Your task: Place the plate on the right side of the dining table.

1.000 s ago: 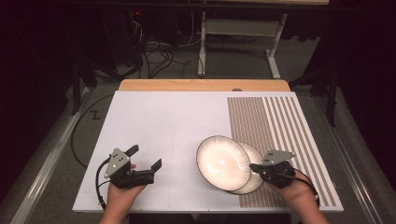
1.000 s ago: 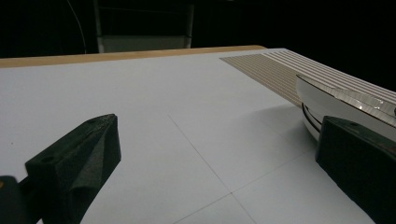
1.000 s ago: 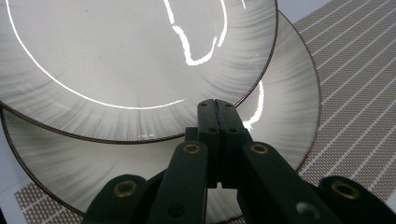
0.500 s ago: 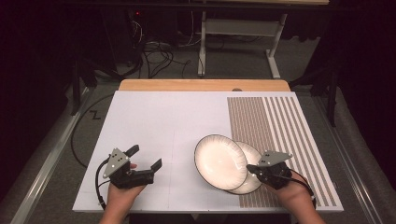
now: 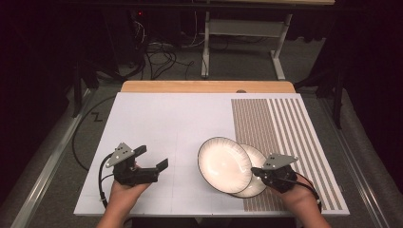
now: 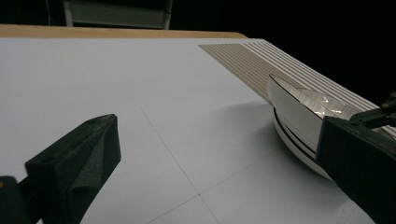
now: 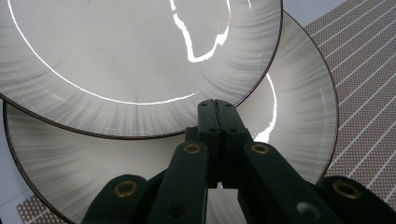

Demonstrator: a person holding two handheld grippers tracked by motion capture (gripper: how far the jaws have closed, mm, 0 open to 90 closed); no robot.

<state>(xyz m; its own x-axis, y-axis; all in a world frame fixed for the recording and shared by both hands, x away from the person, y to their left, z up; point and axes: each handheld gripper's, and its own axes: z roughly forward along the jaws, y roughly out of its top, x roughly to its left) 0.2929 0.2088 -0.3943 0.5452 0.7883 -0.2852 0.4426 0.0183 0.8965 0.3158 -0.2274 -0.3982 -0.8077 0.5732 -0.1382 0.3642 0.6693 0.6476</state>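
White upper plate [image 5: 224,164] hides lower plate [image 5: 253,183] | right claw [image 7: 217,109] clamps upper rim | left claw [image 5: 152,157] agape, empty

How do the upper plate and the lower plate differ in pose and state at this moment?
The upper plate is tilted, its right edge raised, while the lower plate lies flat on the table. The upper plate's rim is pinched in the shut jaws of the right gripper; the lower plate is not gripped. The upper plate sits further left, partly covering the lower one. Both are round, white and dark-rimmed.
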